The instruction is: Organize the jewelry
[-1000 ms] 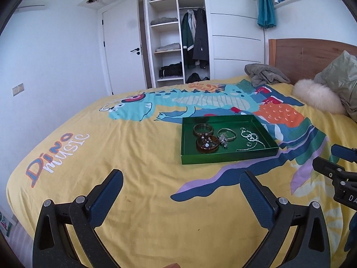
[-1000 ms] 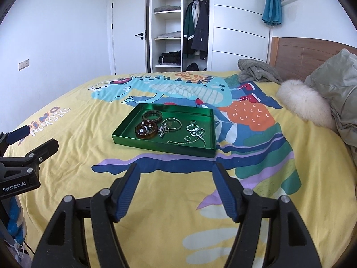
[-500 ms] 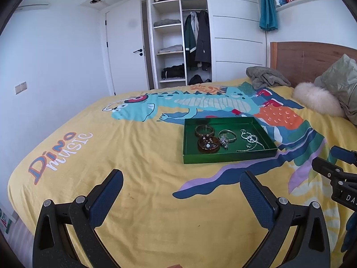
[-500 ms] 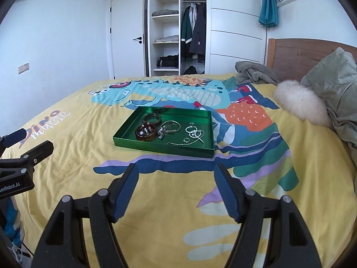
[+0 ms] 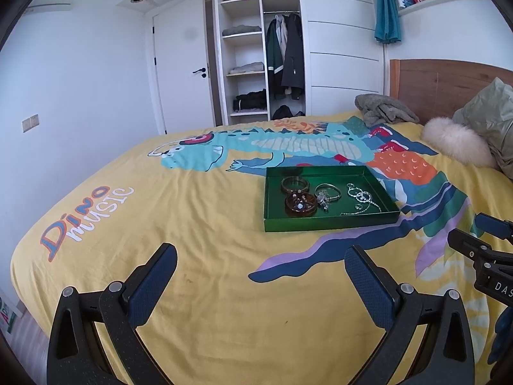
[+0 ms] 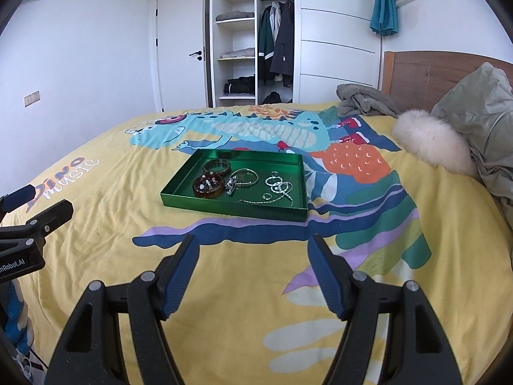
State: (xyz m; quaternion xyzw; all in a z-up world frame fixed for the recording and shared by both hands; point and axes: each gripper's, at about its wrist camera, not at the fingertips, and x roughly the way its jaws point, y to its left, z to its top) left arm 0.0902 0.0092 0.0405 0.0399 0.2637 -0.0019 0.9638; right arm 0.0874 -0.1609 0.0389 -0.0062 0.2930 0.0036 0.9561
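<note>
A green tray point(image 5: 330, 219) point(image 6: 224, 207) lies on the yellow bedspread, well ahead of both grippers. Inside it sit a brown round dish point(image 5: 300, 204) point(image 6: 207, 185) with small pieces, a brown bangle point(image 5: 295, 184) point(image 6: 217, 165), a thin bangle with a charm point(image 5: 327, 191) point(image 6: 244, 177), and silver chains and rings point(image 5: 360, 197) point(image 6: 277, 187). My left gripper point(image 5: 260, 258) stands open over bare bedspread, nothing between its fingers. My right gripper point(image 6: 253, 250) is open too, empty, short of the tray's near wall. Each gripper shows at the other view's edge.
A fluffy white cushion point(image 5: 455, 141) point(image 6: 429, 141), a grey-green duvet point(image 6: 481, 122) and a grey blanket point(image 5: 384, 109) lie near the wooden headboard point(image 5: 442, 86). An open wardrobe point(image 5: 263, 57) and white door point(image 5: 182, 64) stand beyond the bed. The bed's near left edge point(image 5: 19, 288) drops off.
Both views have shifted slightly, with the tray sitting a little differently in frame. Both grippers stay open and empty, and the jewelry has not moved.
</note>
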